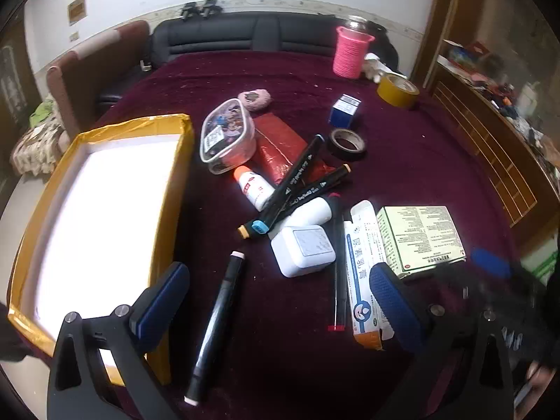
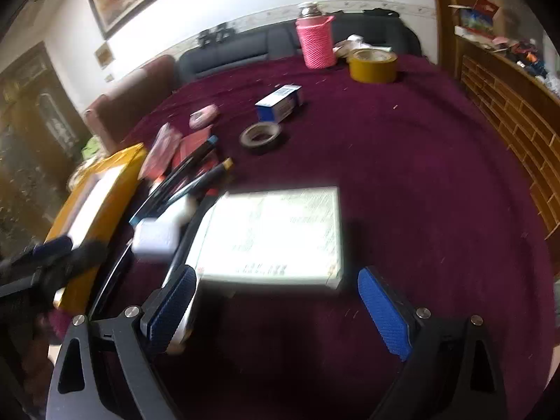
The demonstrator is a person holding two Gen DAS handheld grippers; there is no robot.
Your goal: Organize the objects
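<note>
Just ahead of right claw (image 2: pixel 276 306): green box (image 2: pixel 273 234).

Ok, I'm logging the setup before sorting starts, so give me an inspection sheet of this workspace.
Surface: dark red cloth, specks of lint.
Job's things: open yellow box at left; markers, charger, glue bottle, green carton, ointment box piled in the middle.
Clutter: pink holder, yellow tape, black tape, blue box.
Tongs: left tongs open over a lone marker; right tongs open before the green carton.
Cables: nothing seen.
Surroundings: sofa, wooden cabinet.
</note>
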